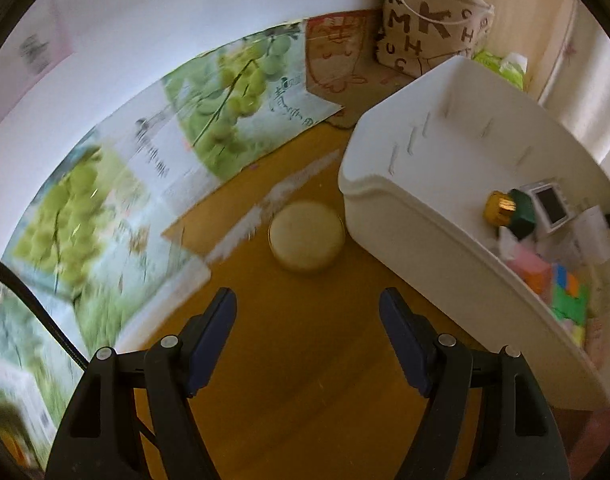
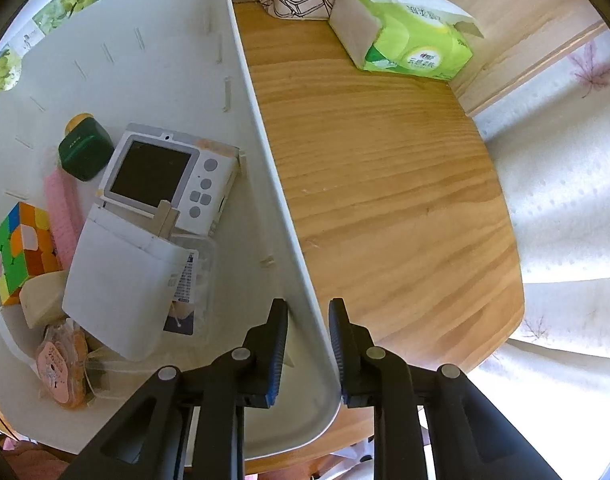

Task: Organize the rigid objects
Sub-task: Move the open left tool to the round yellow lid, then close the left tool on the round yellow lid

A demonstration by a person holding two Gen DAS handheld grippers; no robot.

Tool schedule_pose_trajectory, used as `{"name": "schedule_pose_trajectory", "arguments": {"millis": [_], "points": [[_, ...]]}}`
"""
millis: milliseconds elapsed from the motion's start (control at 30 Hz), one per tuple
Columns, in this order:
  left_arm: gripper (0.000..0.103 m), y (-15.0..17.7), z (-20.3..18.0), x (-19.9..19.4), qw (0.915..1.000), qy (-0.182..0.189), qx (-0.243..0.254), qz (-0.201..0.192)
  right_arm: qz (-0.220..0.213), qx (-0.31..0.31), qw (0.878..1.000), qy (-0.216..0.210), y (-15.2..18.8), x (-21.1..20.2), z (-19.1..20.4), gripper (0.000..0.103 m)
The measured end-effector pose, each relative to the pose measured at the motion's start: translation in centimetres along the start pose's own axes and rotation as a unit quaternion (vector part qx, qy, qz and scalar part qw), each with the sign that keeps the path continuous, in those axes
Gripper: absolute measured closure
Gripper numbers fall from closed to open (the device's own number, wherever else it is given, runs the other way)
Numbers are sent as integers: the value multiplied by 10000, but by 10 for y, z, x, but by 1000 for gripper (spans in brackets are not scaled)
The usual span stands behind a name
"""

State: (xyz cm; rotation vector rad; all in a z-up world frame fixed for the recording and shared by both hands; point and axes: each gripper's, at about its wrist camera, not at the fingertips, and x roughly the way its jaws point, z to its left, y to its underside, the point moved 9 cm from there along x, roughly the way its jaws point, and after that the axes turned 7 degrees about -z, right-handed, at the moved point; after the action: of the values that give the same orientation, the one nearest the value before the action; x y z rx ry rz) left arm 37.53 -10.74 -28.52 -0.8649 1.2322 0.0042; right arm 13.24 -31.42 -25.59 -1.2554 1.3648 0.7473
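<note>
The round cream tin (image 1: 307, 238) is seen on the worktop (image 1: 305, 360) just beside the white bin (image 1: 445, 248), ahead of the left gripper (image 1: 307, 312), whose jaws are held wide. The bin's rim is clamped by the right gripper (image 2: 307, 320). Judged next: the tin is approached, straddled and gripped.

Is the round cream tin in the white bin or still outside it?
Outside: the round cream tin sits on the wooden table beside the white bin.
</note>
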Motion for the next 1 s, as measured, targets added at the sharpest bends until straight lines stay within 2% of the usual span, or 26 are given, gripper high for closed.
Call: {"name": "schedule_pose_trajectory", "arguments": {"millis": [267,467,867,1000], "points": [[26,-8,2,32,9985,91,543,-72,205,-23,9998,72,1,3,1,81],[26,-13,-4,46,9959,359,832,-67,299,12,9995,105,2,5,0,81],[25,-23,-6,59,9881,831,1251,-332,422,133,9988,209,2,6,0,80],[26,-21,-3,58,9877,1002,1155,-313,454,188,9985,224,2,6,0,80]]}}
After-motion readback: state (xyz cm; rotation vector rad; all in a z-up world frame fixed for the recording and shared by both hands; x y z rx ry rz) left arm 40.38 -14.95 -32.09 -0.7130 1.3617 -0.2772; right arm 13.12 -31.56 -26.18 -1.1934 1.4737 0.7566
